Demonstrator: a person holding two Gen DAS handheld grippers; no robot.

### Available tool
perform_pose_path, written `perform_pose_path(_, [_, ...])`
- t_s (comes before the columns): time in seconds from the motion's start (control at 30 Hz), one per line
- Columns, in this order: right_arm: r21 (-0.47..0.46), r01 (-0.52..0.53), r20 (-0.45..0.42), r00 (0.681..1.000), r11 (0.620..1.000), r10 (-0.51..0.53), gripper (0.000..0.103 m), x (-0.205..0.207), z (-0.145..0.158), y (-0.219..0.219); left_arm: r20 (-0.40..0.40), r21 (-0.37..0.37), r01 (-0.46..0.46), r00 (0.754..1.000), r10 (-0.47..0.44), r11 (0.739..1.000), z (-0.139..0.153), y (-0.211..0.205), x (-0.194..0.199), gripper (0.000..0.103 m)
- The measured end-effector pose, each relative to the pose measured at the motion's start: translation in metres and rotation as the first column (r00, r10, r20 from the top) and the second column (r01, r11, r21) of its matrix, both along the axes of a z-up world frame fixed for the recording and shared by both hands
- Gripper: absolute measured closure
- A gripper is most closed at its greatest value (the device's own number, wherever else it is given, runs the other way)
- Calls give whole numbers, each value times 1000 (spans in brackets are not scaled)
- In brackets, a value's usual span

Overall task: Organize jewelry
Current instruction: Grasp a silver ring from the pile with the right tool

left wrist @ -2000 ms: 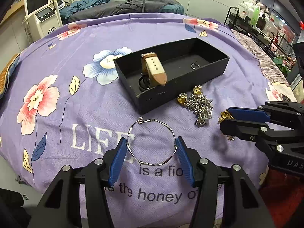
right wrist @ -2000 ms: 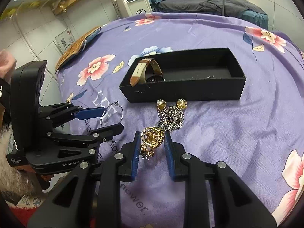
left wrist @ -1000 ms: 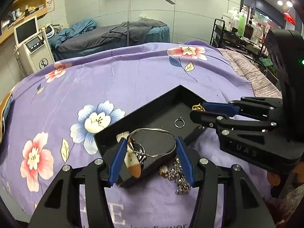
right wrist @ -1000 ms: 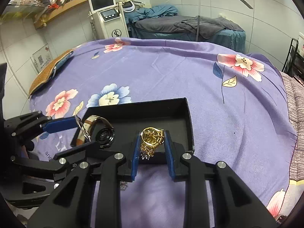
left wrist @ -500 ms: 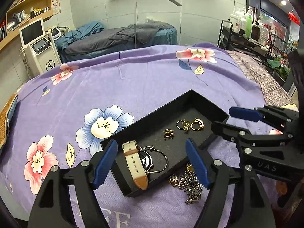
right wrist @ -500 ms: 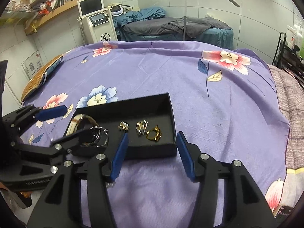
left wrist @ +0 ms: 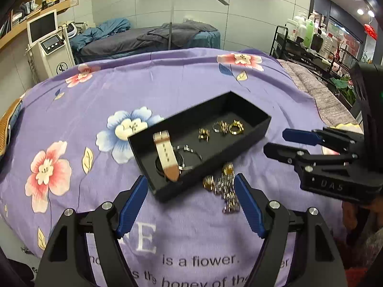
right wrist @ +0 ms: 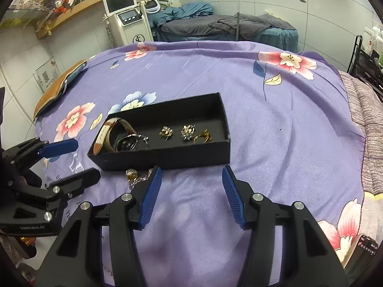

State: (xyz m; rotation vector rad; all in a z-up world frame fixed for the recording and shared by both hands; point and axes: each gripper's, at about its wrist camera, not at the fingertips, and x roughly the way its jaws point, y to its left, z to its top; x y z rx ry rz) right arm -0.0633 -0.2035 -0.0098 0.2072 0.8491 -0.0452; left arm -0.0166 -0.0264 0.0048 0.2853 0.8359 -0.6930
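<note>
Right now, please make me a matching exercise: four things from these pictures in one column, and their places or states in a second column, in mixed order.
Things:
1. watch
2. silver bangle
3. chain pile
4. left gripper

Places or states:
A. on the purple cloth, outside the black box
B. open, holding nothing
C. inside the box, tan strap
D. inside the box, a thin ring beside the strap

Pairs: 1-C, 2-D, 3-A, 4-B

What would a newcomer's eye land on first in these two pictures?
A long black open box sits mid-scene on the purple flowered bedspread, holding a tan-strapped watch and small gold pieces. A silver-and-gold chain heap lies outside its near wall, between the blue-padded fingers.
</note>
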Motion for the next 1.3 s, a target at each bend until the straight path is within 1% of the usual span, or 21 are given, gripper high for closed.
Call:
perform_pose_path(0.17, [22, -53, -37, 998, 998, 54, 50, -4, -10, 11, -54, 23, 34, 998, -33, 999, -24, 7, -12, 30])
perform_pose_path(0.27, [32, -95, -50, 994, 995, 96, 50, -8, -15, 18, -67, 38, 38, 997, -36, 999, -34, 9, -15, 30])
perform_pose_path(0.37, [59, -137, -60, 988, 989, 140, 50, -10, -18, 26, -78, 47, 27, 997, -23, 999, -41, 13, -14, 30])
perform_pose_path(0.53, [61, -219, -61, 973, 974, 222, 50, -8, -19, 49, -89, 57, -10, 996, 15, 998, -45, 23, -8, 32])
perform_pose_path(0.6, [60, -252, -62, 965, 966, 256, 51, -5, -20, 58, -92, 60, -20, 995, 26, 998, -46, 27, -6, 34])
perform_pose_path(0.63, [57, -265, -64, 961, 963, 268, 53, -4, -22, 62, -93, 60, -26, 995, 31, 998, -46, 29, -5, 37])
perform_pose_path(0.67, [53, -275, -68, 958, 960, 278, 59, -2, -24, 64, -95, 58, -34, 995, 39, 998, -47, 31, -4, 39])
perform_pose_path(0.73, [48, -293, -82, 952, 955, 296, 64, 2, -28, 68, -102, 56, -44, 994, 49, 997, -47, 34, -1, 42])
perform_pose_path(0.8, [37, -301, -91, 949, 953, 303, 67, 6, -33, 71, -109, 58, -54, 992, 60, 997, -48, 35, 1, 45])
perform_pose_path(0.87, [20, -294, -91, 951, 956, 295, 78, 7, -35, 70, -115, 58, -62, 991, 69, 996, -49, 36, 2, 47])
perform_pose_path(0.93, [25, -286, -90, 954, 958, 287, 84, 8, -34, 68, -120, 53, -62, 990, 68, 997, -48, 35, 2, 50])
perform_pose_path(1.03, [33, -280, -86, 956, 959, 282, 84, 6, -34, 65, -129, 41, -53, 990, 58, 998, -47, 31, 1, 51])
perform_pose_path(1.23, [47, -249, -76, 965, 967, 252, 84, -5, -31, 57, -122, 24, -25, 992, 27, 999, -43, 15, -3, 52])
perform_pose_path(1.3, [48, -234, -75, 968, 971, 237, 84, -9, -29, 54, -125, 8, -22, 992, 22, 1000, -40, 10, -1, 52])
